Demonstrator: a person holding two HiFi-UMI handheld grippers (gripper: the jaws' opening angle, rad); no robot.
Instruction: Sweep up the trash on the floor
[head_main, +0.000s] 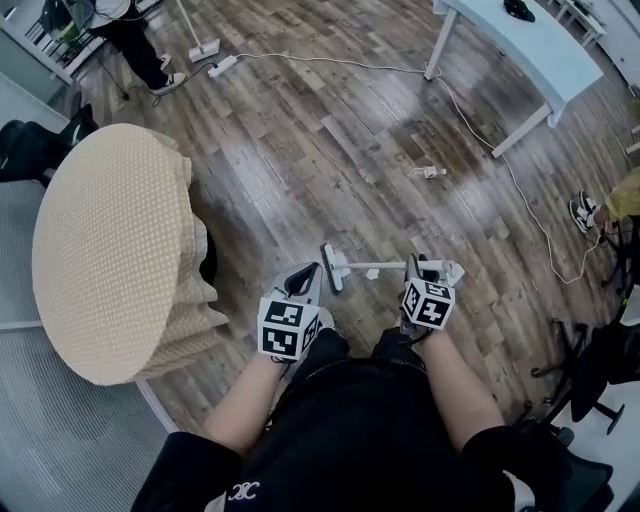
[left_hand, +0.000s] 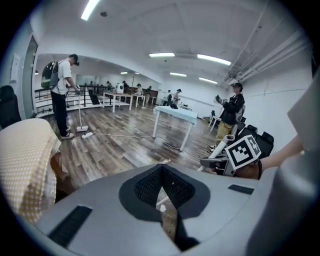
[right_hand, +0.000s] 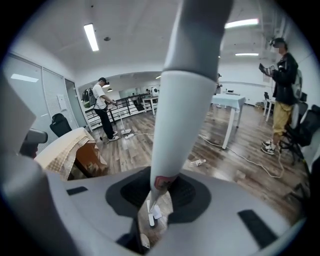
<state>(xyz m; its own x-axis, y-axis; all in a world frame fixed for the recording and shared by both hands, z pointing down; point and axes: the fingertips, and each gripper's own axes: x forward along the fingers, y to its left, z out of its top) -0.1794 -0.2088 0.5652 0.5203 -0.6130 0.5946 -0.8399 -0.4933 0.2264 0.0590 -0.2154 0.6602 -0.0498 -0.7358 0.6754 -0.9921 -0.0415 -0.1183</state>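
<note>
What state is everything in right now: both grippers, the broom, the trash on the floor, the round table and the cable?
broom: head down at the floor, handle gripped.
right gripper: shut on the broom.
left gripper: jaws together, holding nothing.
trash: lying on the floor ahead of the broom, not swept up.
round table: covered with a beige cloth.
cable: lying loose across the floor.
</note>
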